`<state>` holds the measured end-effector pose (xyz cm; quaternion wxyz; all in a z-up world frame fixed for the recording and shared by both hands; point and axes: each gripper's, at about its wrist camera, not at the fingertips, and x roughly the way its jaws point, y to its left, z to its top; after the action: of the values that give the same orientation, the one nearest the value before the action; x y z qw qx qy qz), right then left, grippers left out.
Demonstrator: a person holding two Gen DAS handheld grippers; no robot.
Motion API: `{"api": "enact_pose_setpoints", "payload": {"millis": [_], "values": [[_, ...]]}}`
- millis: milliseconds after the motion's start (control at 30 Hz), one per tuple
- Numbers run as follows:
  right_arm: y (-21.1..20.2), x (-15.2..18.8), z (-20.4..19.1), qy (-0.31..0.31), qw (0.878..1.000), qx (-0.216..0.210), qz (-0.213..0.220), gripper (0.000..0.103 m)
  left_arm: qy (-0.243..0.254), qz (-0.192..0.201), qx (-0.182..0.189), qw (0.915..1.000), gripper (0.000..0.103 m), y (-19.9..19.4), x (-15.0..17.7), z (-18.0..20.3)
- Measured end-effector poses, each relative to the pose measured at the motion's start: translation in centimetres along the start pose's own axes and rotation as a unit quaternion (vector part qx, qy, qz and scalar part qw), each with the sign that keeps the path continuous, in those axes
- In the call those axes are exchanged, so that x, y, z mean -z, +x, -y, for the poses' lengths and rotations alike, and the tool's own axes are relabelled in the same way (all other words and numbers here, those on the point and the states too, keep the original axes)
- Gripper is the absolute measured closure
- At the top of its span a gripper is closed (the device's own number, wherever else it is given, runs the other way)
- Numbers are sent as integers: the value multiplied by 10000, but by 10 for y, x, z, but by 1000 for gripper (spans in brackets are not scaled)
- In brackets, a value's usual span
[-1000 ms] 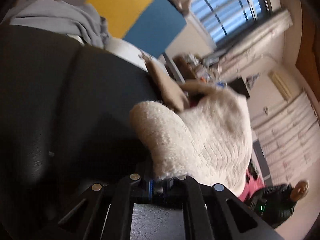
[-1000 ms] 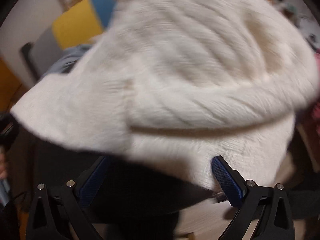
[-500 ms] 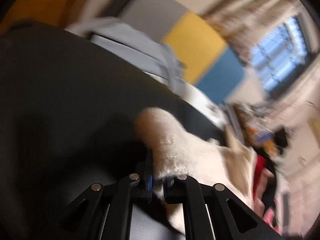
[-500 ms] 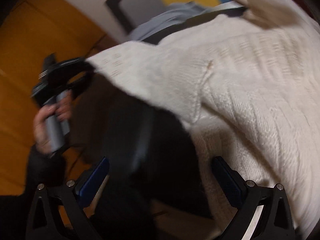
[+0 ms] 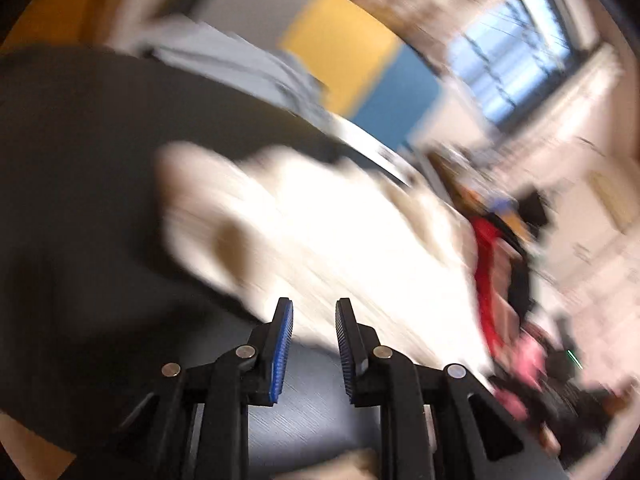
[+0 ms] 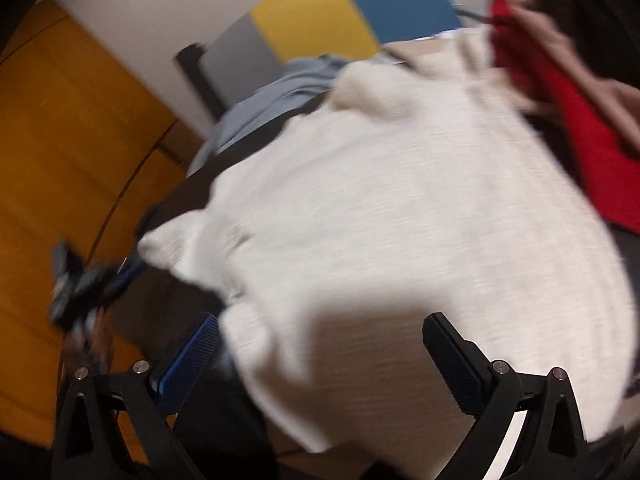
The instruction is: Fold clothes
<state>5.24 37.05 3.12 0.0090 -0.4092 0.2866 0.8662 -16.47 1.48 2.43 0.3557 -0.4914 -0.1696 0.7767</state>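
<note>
A cream knit sweater (image 5: 340, 240) lies spread on the dark table (image 5: 80, 168), blurred by motion. My left gripper (image 5: 312, 320) is opening. Its blue pads stand a little apart just short of the sweater's near edge, and nothing is pressed between them. In the right wrist view the sweater (image 6: 400, 220) fills the middle, and my right gripper (image 6: 320, 344) hangs wide open over its near part without gripping it. The left gripper (image 6: 100, 280) shows there at the left, beside the sweater's sleeve end (image 6: 160, 244).
A grey-blue garment (image 6: 280, 92) lies at the table's far side, also visible from the left wrist (image 5: 240, 64). A red garment (image 6: 580, 140) lies to the right of the sweater. Yellow and blue panels (image 5: 360, 60) and a window stand behind.
My left gripper was shut on the sweater's sleeve end and has let it go, its jaws parting. The sweater has settled flatter on the table. Both hands have swung sideways.
</note>
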Motion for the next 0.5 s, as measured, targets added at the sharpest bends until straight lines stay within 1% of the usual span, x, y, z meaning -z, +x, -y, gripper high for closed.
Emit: {"api": "enact_pose_setpoints", "payload": {"millis": [67,100,167,233,333,433,500], "values": [[-1,-9,15,74,9994,330,65,0,26,-432,441,9981,80,23,24,21],[-2,-12,24,128,9987,494,68,0,81,-635,564,9964,78,36,34,31],[1,-15,43,230,9966,793,47,0,350,-982,409,9937,77,67,49,52],[6,-14,61,324,9939,1053,8,0,450,-1232,391,9906,74,91,58,68],[6,-8,72,418,9940,1011,69,0,566,-1267,255,9900,69,106,59,81],[6,-7,69,248,9941,1046,103,0,595,-1387,56,9885,68,120,58,84],[15,-6,65,220,9938,1082,119,0,602,-1314,-11,9895,70,124,59,88]]}}
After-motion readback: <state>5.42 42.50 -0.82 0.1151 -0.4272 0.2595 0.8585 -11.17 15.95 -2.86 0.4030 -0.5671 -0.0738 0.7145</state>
